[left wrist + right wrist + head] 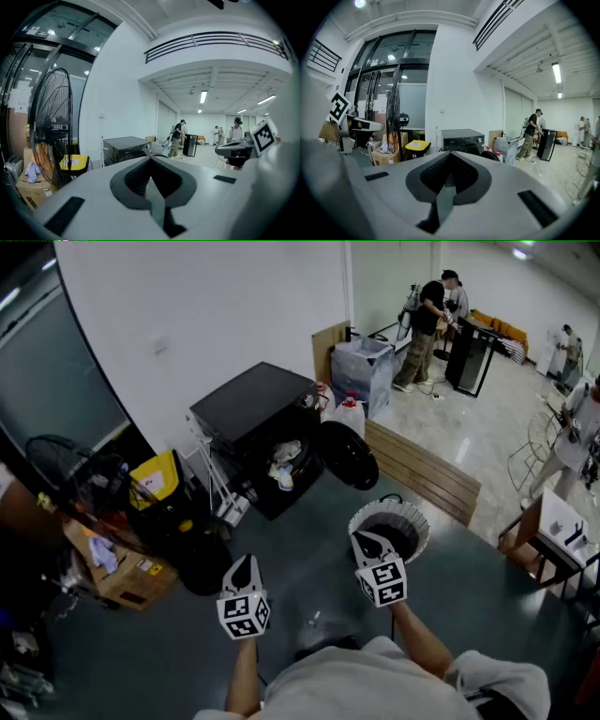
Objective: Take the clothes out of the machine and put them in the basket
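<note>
A black washing machine (pixel 255 411) stands against the white wall with its round door (pixel 347 455) swung open. Light-coloured clothes (pixel 284 468) lie in the drum. A white ribbed basket (pixel 412 517) with a dark inside sits on the floor to the right of the machine. My left gripper (pixel 246 563) is held over the floor short of the machine, jaws shut and empty. My right gripper (pixel 362 539) hangs at the basket's near left rim, also shut with nothing in it. The machine (pixel 123 146) (pixel 462 139) shows beyond both sets of closed jaws (pixel 151 162) (pixel 449 158).
A standing fan (pixel 58 463), a yellow-lidded bin (pixel 157 478) and a cardboard box (pixel 120 570) crowd the left. A white rack (pixel 210 471) leans beside the machine. Wooden boards (pixel 424 471) lie right of the door. People (pixel 427 319) stand in the far room.
</note>
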`<state>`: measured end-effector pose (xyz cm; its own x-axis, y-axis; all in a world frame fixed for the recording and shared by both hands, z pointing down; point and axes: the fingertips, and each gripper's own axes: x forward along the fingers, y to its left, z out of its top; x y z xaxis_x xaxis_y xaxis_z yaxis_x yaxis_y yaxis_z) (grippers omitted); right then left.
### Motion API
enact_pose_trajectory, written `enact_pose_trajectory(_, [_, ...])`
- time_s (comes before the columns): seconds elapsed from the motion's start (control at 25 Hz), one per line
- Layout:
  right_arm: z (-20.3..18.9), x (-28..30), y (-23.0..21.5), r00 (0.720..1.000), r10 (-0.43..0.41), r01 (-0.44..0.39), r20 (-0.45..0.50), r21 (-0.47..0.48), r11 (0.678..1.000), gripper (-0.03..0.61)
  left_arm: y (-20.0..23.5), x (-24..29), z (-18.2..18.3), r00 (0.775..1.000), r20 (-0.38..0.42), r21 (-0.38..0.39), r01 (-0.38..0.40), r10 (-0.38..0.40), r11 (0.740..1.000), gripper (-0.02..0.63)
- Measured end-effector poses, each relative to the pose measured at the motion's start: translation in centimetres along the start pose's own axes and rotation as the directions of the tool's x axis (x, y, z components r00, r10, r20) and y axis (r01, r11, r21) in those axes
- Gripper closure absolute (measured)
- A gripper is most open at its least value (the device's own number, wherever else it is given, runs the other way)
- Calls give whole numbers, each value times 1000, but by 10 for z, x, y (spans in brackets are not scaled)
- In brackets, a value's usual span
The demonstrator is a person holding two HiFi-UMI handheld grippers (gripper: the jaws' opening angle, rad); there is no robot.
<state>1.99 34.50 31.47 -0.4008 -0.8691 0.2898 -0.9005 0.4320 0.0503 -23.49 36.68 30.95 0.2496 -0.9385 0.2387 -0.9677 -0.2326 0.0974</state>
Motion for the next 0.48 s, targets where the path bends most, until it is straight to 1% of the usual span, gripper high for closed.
enact_pose_trajectory(0.32, [-13, 0, -18, 1000, 24, -24, -6, 6, 1000, 557, -19, 13, -2, 1000, -2, 7, -16, 17, 1000, 595])
enact_pose_trajectory(0.48, [-16, 1, -32, 999, 44, -44, -3, 16, 999, 557, -33, 20, -2, 999, -5, 11, -38, 38, 999, 595])
